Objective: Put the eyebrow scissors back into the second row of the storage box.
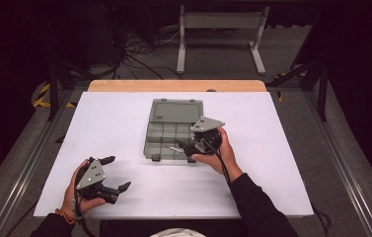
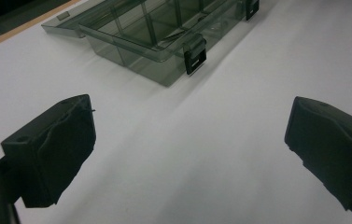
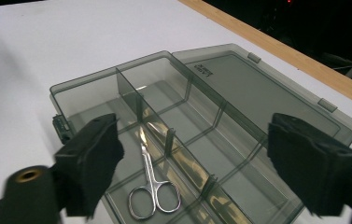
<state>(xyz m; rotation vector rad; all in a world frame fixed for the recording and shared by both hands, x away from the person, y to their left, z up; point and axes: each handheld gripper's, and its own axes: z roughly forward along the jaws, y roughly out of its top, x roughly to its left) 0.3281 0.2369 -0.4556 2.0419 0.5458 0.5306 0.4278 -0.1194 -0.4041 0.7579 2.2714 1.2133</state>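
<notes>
— Two tongs, both with jaws spread wide and nothing between them. Your left gripper sits low at the near left of the white table, held in your left hand, its black pads well apart over bare surface.

— And my right one?

— Your right gripper hangs over the near right part of the grey plastic box, gripped by your right hand. Looking along it, its pads stand on either side of the box's compartments, clear of the walls as far as you can see.

— What lies under it?

— Small silver scissors lie flat in a narrow compartment at the near side of the box, finger loops toward your gripper, blades pointing away. They sit just inside the pad seen on the left of the right gripper view, lower than it, not touching it.

— Anything around that crowds me?

— The dividers rise right beside the scissors on both sides. The box's lid is folded flat open on the far side, toward the wooden table edge. From your left gripper, the box is ahead and apart, its black latch facing you. Beyond the table are cables on the floor and a white frame.
</notes>
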